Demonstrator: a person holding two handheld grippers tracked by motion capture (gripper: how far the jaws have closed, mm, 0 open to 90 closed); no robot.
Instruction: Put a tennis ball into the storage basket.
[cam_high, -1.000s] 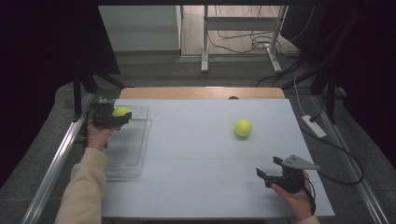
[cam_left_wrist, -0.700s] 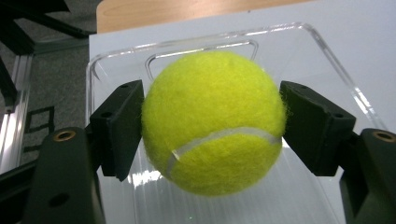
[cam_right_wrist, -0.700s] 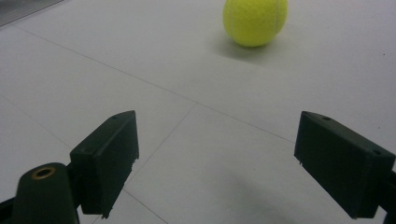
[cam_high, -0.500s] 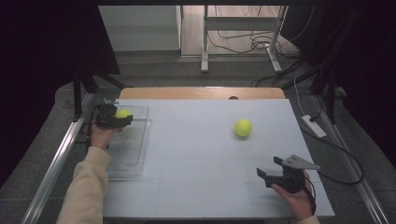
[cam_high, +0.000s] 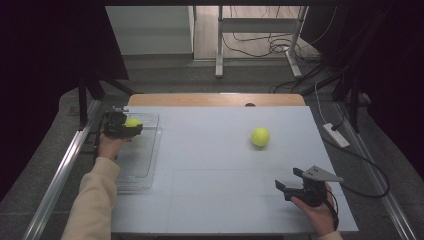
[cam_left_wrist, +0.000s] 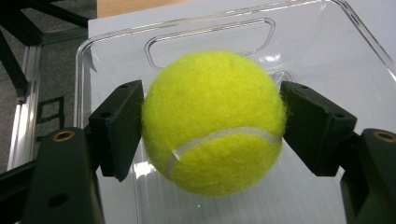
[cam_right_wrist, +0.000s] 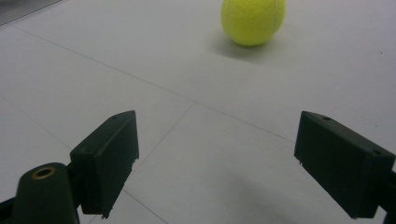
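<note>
My left gripper (cam_high: 129, 127) is shut on a yellow tennis ball (cam_high: 132, 122) and holds it over the far end of a clear plastic tray (cam_high: 144, 170) at the table's left side. In the left gripper view the ball (cam_left_wrist: 214, 122) sits between the two black pads (cam_left_wrist: 119, 127), above the tray's floor (cam_left_wrist: 299, 42). A second tennis ball (cam_high: 260, 136) rests on the white table top right of centre. My right gripper (cam_high: 289, 184) stands open near the front right, nothing between its fingers; its own view shows that ball (cam_right_wrist: 252, 20) ahead of the open gripper (cam_right_wrist: 229, 161).
The white table (cam_high: 215, 190) has a wooden strip (cam_high: 215, 100) along its far edge. A metal rail (cam_high: 55, 180) runs along the left side. A white power strip (cam_high: 336, 135) and cables lie off the right edge. Dark curtains flank both sides.
The left hand with its ball has shifted only slightly over the tray. The right gripper and the loose ball have not moved.
</note>
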